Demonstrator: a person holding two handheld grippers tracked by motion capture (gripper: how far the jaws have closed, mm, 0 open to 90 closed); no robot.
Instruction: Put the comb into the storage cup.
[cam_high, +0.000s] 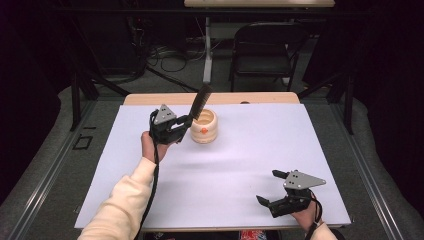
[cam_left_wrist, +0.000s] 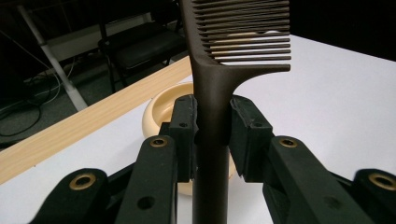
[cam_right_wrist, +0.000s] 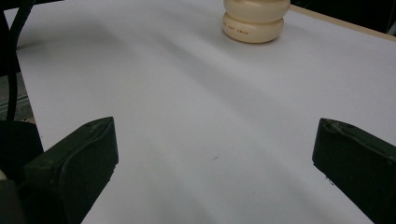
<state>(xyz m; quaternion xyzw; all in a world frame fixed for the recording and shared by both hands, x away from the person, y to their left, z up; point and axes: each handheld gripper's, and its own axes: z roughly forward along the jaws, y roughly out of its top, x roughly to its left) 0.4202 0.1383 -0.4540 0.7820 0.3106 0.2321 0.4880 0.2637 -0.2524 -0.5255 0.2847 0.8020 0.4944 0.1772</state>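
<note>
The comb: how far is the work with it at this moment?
Done: the left tongs are shut on the comb handle and hold it off the white table, teeth end up. In hand: the comb hangs beside the cream cup, not inside. Left: probably to set it into the cup. The right tongs rest open, apart.

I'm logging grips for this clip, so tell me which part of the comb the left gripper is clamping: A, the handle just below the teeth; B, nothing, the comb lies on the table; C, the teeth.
A: the left gripper has both jaws shut on the dark handle of the comb, with the teeth rising above them.
</note>
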